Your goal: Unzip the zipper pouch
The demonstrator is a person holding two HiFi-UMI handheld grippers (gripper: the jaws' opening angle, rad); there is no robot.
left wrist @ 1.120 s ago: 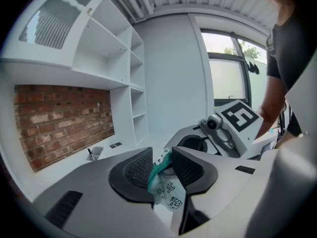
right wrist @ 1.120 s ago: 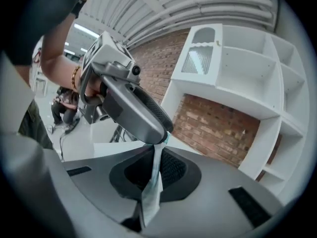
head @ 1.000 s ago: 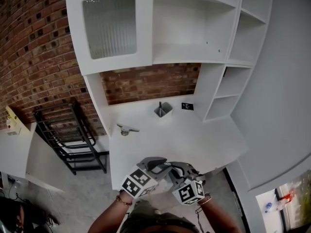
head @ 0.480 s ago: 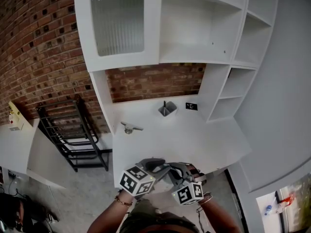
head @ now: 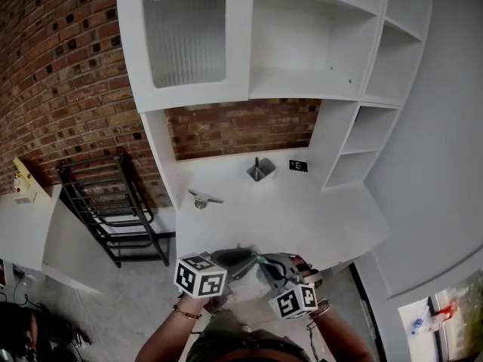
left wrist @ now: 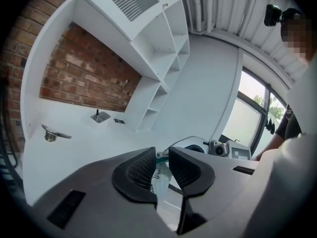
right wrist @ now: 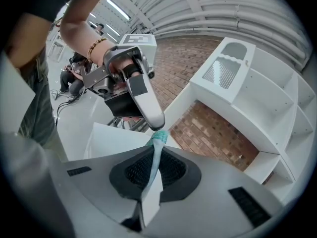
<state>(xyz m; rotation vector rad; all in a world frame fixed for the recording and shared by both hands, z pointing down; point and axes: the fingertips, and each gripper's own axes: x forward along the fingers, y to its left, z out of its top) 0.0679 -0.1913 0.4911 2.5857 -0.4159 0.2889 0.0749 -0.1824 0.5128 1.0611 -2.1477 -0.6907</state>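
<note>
In the head view both grippers meet low in the middle, over the front edge of the white desk [head: 302, 210]. A translucent white pouch [head: 255, 279] with a teal zipper hangs between them. My right gripper [right wrist: 156, 155] is shut on the pouch [right wrist: 152, 182], its thin edge clamped between the pads. My left gripper [left wrist: 161, 158] has just been closing, and its tips pinch the teal zipper end [left wrist: 161, 156]. In the right gripper view the left gripper [right wrist: 157, 125] sits right at that teal end [right wrist: 159, 137]. The rest of the pouch is hidden by the jaws.
On the desk stand a small metal cup [head: 256, 170], a black tag [head: 299, 166] and a metal piece [head: 200, 199]. White shelves [head: 355, 127] and a cabinet door [head: 185, 36] rise behind. A black rack [head: 113, 210] stands left by the brick wall.
My left gripper has rolled and shifted a little left, so its marker cube now shows a different face. More of the pouch shows between the grippers. The right gripper has stayed put.
</note>
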